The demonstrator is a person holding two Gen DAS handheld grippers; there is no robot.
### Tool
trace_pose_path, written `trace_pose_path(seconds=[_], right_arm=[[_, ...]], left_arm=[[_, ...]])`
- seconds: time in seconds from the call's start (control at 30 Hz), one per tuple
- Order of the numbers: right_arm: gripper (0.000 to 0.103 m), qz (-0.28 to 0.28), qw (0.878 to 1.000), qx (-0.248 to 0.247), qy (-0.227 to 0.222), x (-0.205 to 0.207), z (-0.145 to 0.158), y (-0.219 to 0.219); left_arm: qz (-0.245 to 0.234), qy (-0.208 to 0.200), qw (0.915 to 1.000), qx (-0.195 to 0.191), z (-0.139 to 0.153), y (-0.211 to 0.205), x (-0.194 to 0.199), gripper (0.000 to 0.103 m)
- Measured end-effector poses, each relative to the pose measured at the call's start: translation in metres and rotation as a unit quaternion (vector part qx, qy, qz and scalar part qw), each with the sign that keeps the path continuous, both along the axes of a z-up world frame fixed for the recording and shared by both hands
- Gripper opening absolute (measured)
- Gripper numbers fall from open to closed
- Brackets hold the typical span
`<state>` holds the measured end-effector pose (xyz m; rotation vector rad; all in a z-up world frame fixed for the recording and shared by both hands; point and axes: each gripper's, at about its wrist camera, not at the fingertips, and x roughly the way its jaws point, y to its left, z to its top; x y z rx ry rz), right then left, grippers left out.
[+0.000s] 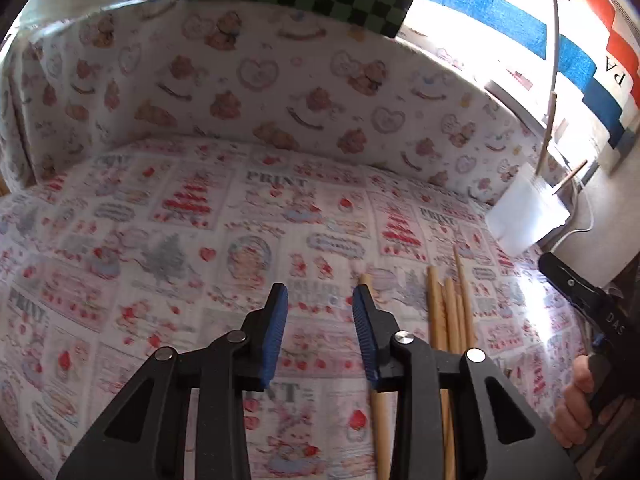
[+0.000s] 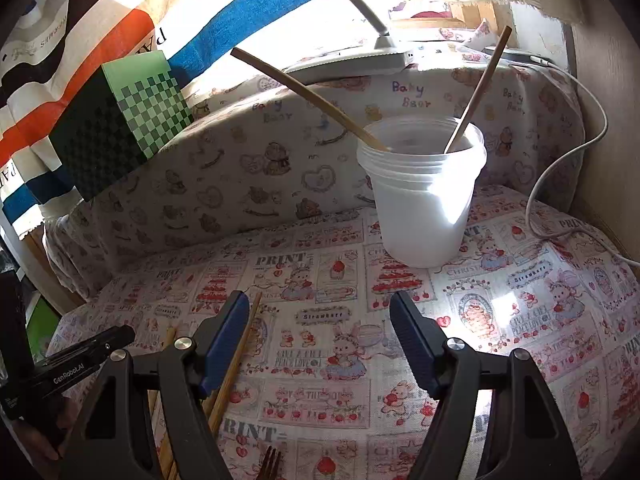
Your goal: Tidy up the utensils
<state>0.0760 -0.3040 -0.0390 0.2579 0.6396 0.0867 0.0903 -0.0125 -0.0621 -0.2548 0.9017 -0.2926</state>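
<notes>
A white plastic cup (image 2: pixel 422 196) stands on the patterned cloth and holds two wooden chopsticks (image 2: pixel 478 88). It also shows at the right in the left wrist view (image 1: pixel 524 216). Several wooden chopsticks (image 1: pixel 444 316) lie on the cloth to the right of my left gripper (image 1: pixel 320 300), which is open and empty. The same chopsticks (image 2: pixel 236 360) lie beside my right gripper's left finger. My right gripper (image 2: pixel 320 320) is open and empty, in front of the cup. A fork's tines (image 2: pixel 270 462) show at the bottom edge.
A green checkered box (image 2: pixel 124 120) rests on the cloth-covered back ledge. A white lamp base (image 2: pixel 360 60) sits behind the cup. A white cable (image 2: pixel 560 160) runs down at the right. The other gripper's body (image 1: pixel 592 312) is at the right.
</notes>
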Motion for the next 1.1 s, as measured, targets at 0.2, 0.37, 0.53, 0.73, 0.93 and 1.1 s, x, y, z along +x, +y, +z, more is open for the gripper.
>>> trace_pose_path(seconds=[0.2, 0.37, 0.53, 0.73, 0.93, 1.1], right_arm=[[0.075, 0.004, 1.0, 0.004, 0.009, 0.002, -0.002, -0.002], [0.075, 0.002, 1.0, -0.028, 0.002, -0.001, -0.003, 0.008], [0.075, -0.009, 0.999, -0.046, -0.012, -0.008, -0.002, 0.018], [0.075, -0.003, 0.999, -0.042, -0.026, -0.014, 0.004, 0.02], [0.075, 0.006, 0.999, -0.038, -0.008, -0.01, -0.002, 0.022], [0.075, 0.013, 0.999, -0.033, -0.014, -0.012, 0.0, 0.023]], left_arm=[[-0.032, 0.021, 0.9986, 0.037, -0.006, -0.022, 0.0, 0.037], [-0.066, 0.013, 0.9957, 0.064, -0.005, -0.043, -0.006, 0.04], [-0.082, -0.011, 0.988, 0.13, -0.006, -0.061, -0.011, 0.053], [-0.03, 0.001, 0.9943, 0.103, -0.006, -0.036, -0.001, 0.043], [-0.051, 0.021, 0.9985, 0.002, -0.004, -0.018, -0.002, 0.0], [-0.054, -0.037, 0.9979, 0.002, 0.016, -0.016, -0.014, 0.0]])
